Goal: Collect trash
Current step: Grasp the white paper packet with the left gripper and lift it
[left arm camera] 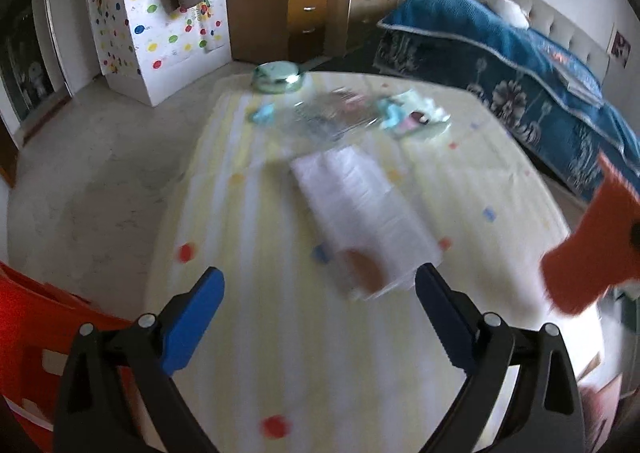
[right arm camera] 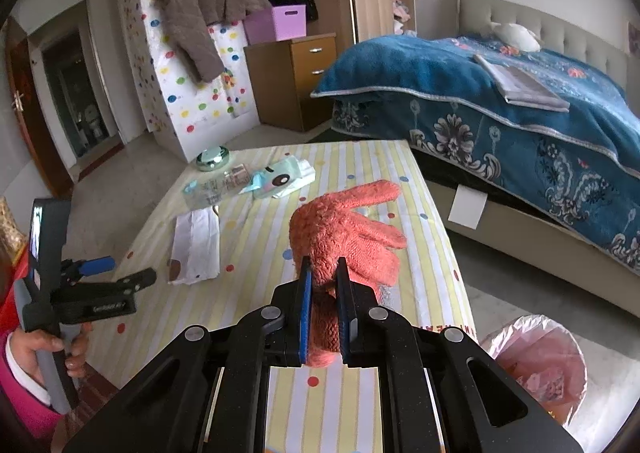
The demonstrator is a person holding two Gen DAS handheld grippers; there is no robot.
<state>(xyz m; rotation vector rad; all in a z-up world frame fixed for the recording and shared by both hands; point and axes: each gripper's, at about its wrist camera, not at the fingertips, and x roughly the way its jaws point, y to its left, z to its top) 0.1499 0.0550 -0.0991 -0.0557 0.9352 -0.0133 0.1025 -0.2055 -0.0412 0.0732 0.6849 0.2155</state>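
Bedroom table [right arm camera: 360, 157] under striped, dotted cloth, right gripper [right arm camera: 323, 281] clamped on coral knit glove [right arm camera: 348, 229] lifted above it, left gripper [left arm camera: 320, 285] spread wide near white paper wrapper [left arm camera: 360, 205], pink-lined bin [right arm camera: 536, 357] beside table.

Table [right arm camera: 360, 165]: wrapper [right arm camera: 196, 245] lying at 9 o'clock, bowl [right arm camera: 213, 157] sitting at 11, bed [right arm camera: 520, 113] standing at 2, bin [right arm camera: 536, 365] sitting at 4.

Bare striped tablecloth [right arm camera: 256, 237] between white wrapper [right arm camera: 195, 243] and raised glove [right arm camera: 348, 229], clutter [right arm camera: 256, 183] crowding far end
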